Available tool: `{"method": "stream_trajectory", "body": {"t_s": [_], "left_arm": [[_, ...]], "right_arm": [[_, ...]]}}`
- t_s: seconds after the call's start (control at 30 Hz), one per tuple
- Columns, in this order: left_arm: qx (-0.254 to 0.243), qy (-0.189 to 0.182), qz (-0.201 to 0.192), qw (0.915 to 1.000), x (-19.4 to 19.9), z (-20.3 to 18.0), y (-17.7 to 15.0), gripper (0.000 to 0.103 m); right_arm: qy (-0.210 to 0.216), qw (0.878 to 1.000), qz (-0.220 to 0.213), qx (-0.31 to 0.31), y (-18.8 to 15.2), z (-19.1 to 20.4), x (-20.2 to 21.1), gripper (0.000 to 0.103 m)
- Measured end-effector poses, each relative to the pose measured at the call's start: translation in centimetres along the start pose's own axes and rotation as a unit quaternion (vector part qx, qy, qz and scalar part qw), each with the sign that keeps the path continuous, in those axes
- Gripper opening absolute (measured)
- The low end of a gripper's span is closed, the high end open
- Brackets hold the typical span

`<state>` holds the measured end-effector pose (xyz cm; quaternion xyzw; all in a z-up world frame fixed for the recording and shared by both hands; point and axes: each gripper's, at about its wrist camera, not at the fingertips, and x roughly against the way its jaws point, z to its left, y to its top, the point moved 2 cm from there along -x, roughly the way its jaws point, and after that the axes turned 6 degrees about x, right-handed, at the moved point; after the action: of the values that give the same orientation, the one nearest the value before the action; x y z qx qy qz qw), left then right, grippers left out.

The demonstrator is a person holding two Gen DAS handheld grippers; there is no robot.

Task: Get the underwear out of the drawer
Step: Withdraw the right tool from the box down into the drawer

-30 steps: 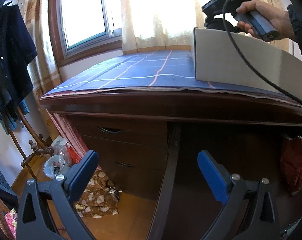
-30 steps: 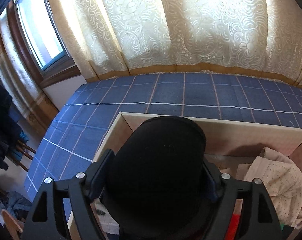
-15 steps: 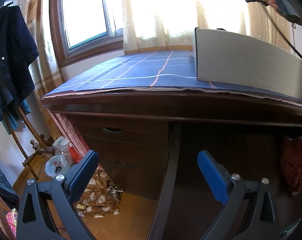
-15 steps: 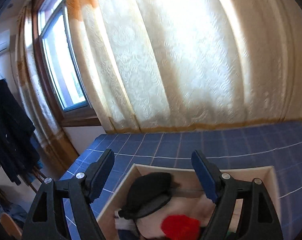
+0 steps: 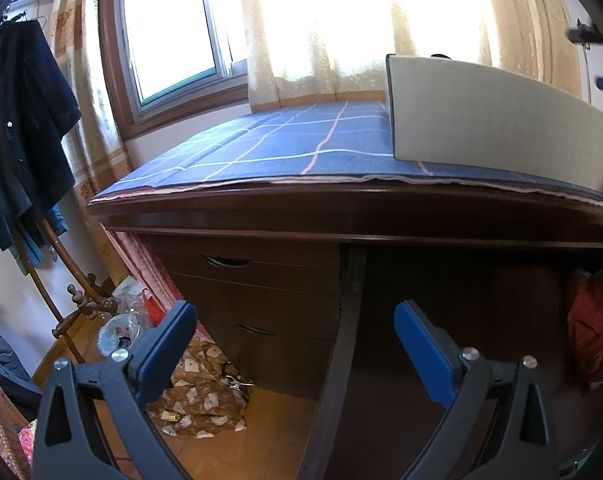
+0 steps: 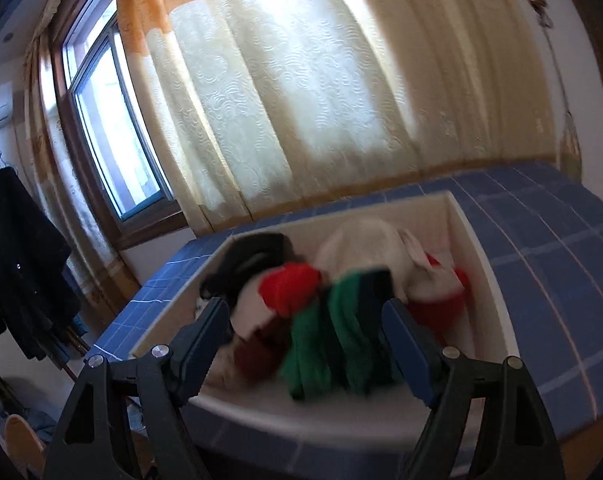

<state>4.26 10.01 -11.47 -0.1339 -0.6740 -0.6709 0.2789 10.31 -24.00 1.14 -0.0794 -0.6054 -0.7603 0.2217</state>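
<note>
Right gripper [image 6: 305,328] backed off, empty | one drawer [image 6: 481,264] — two red garments [image 6: 289,288]

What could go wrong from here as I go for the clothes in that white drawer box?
The right gripper is open and empty, and its view is blurred. The clothes lie tangled, so a grab may lift several pieces. The white drawer box sits loose on the blue checked cloth; a snag could drag it.

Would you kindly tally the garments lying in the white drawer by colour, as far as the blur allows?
Black: 1
Red: 2
Green: 1
Cream: 1
Maroon: 1
Total: 6 colour patches; blur hides garment edges.
</note>
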Motion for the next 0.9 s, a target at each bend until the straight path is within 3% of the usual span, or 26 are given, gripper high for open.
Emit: {"method": "stream_trajectory", "body": {"t_s": [0.27, 0.5, 0.9], "left_arm": [[-0.001, 0.004, 0.0, 1.0, 0.0, 0.0, 0.0, 0.101], [-0.001, 0.005, -0.003, 1.0, 0.0, 0.1, 0.0, 0.101], [-0.002, 0.006, -0.008, 0.9999, 0.1, -0.1, -0.2, 0.101]], "right_arm": [[-0.013, 1.0, -0.024, 0.002, -5.1, -0.5, 5.7, 0.081], [-0.05, 0.998, 0.041, 0.004, -10.8, -2.5, 7.5, 0.081], [-0.087, 0.984, 0.152, -0.02, -16.6, -5.6, 7.3, 0.081]]}}
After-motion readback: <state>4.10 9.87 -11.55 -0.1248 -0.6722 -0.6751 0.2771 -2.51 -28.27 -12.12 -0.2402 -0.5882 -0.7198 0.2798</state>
